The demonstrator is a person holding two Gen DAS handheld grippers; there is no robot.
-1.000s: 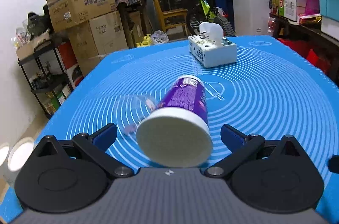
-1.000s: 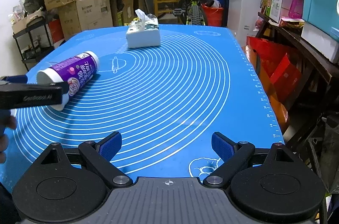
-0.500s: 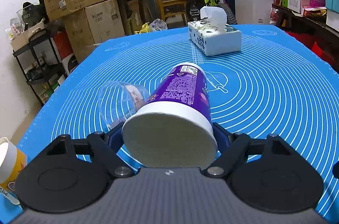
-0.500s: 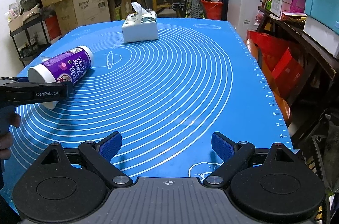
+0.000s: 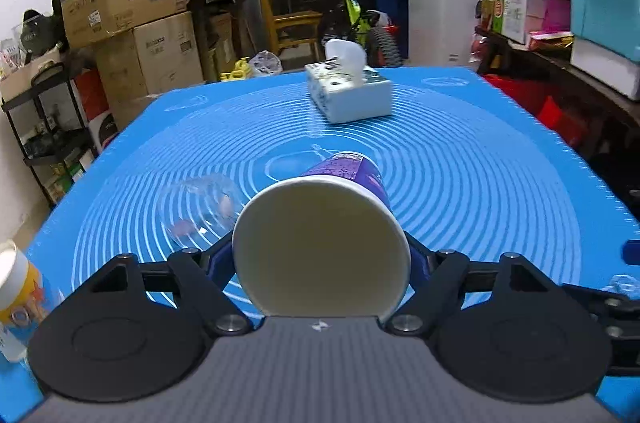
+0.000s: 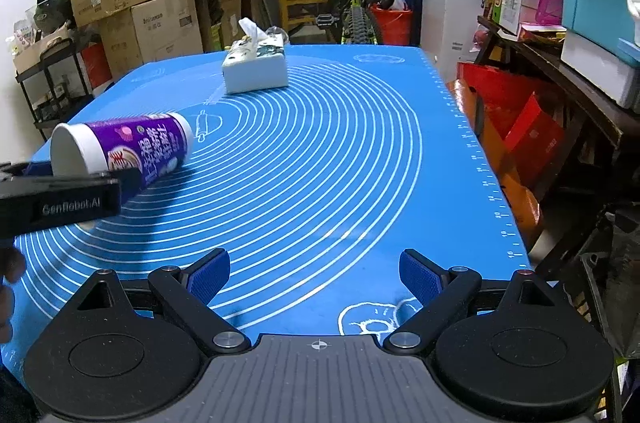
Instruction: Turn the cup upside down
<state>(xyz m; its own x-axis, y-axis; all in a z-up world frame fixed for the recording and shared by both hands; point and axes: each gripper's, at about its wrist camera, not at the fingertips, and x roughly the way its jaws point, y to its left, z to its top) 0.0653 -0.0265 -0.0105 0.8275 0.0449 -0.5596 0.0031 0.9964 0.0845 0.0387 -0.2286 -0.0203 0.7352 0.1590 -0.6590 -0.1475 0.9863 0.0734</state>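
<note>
Just beside the gripped cup [image 5: 320, 247], a clear lid [image 5: 200, 211].

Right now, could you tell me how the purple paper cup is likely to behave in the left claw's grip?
The purple paper cup looks thin-walled, so a hard squeeze from the left claw would probably dent it. It seems light: it hangs tilted, held only near its white end. Being round and tapered, it would likely roll in a curve if dropped on the blue mat.
</note>
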